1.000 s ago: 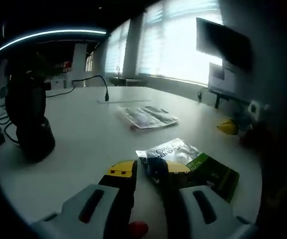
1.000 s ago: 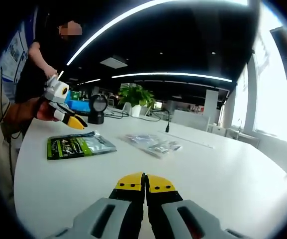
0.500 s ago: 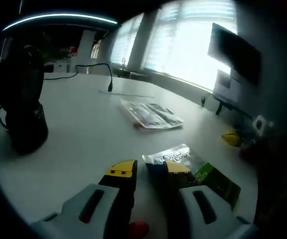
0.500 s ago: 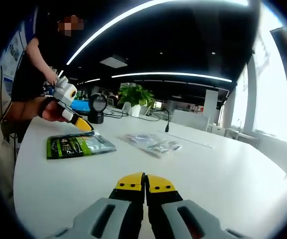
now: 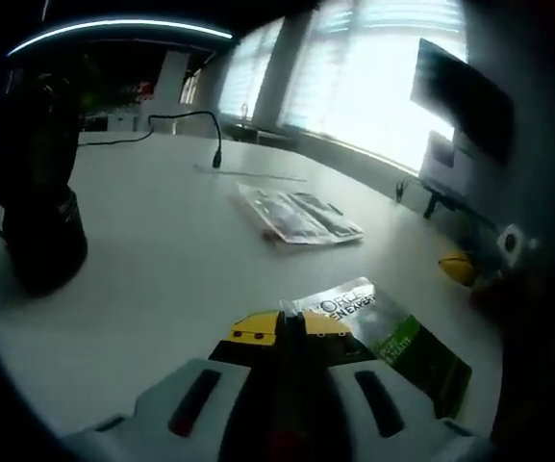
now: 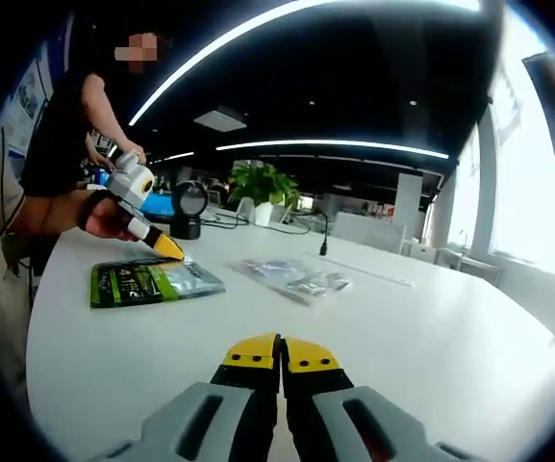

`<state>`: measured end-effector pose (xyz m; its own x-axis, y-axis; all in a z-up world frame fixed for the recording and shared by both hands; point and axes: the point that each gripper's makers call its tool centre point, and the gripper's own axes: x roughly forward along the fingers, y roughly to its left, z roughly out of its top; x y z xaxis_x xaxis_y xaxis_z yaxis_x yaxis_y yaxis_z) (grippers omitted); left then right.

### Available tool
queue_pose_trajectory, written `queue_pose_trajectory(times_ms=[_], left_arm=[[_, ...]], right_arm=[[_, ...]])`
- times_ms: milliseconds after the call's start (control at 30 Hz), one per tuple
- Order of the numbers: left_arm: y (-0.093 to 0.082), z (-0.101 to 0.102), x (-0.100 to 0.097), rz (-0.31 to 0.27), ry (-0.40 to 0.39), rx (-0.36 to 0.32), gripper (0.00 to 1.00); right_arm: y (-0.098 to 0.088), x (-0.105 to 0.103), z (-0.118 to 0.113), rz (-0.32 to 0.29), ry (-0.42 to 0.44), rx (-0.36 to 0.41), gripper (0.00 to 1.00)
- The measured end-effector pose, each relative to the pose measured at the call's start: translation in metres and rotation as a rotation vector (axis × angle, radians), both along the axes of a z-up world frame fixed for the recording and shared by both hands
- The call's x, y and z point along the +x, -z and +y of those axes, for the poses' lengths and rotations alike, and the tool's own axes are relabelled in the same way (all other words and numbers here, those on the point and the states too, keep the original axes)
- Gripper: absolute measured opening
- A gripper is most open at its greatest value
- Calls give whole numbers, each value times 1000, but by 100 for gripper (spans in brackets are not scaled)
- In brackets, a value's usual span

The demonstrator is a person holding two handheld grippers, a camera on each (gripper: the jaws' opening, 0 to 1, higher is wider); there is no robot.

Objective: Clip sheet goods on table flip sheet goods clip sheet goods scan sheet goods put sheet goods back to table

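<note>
A green packet with a silver end [image 5: 397, 339] lies flat on the white table [image 5: 162, 279], just ahead and right of my left gripper [image 5: 291, 327]. Its jaws are pressed together on the packet's silver corner. In the right gripper view the same packet [image 6: 147, 282] lies at the left of the table, and the left gripper [image 6: 168, 248], held by a hand, points down onto its far edge. My right gripper [image 6: 280, 352] hovers low over bare table, shut, with nothing between its jaws. A second, clear packet [image 5: 301, 214] [image 6: 291, 276] lies farther out.
A black scanner on a stand [image 5: 32, 192] [image 6: 189, 207] rises at the table's left. A gooseneck cable [image 5: 210, 144] arches up behind the clear packet. A person [image 6: 61, 144] stands at the table's edge. A potted plant [image 6: 263, 183] and a monitor [image 5: 460, 87] are beyond.
My left gripper's jaws have closed from open, with the green packet's silver corner between them. The left gripper has dipped toward the packet. The right gripper has stayed still.
</note>
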<state>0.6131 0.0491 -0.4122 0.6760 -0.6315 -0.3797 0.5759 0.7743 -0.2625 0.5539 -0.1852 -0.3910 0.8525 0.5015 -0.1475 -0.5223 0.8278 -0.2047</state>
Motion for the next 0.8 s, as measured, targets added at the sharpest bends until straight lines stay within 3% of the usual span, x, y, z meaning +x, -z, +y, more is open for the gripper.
queue_pose_trajectory(times_ms=[300,600,800], left_arm=[[-7,-2,-5,13,-12,-23,0],[-10,-2,-10,72,-26,-34,0],[-23,-4,-13,92,-34,-44,0]], right_arm=[[0,0,0,0,1,-1,0],[0,1,-1,0,4,1,0],[0,1,-1,-1,4,0,0]])
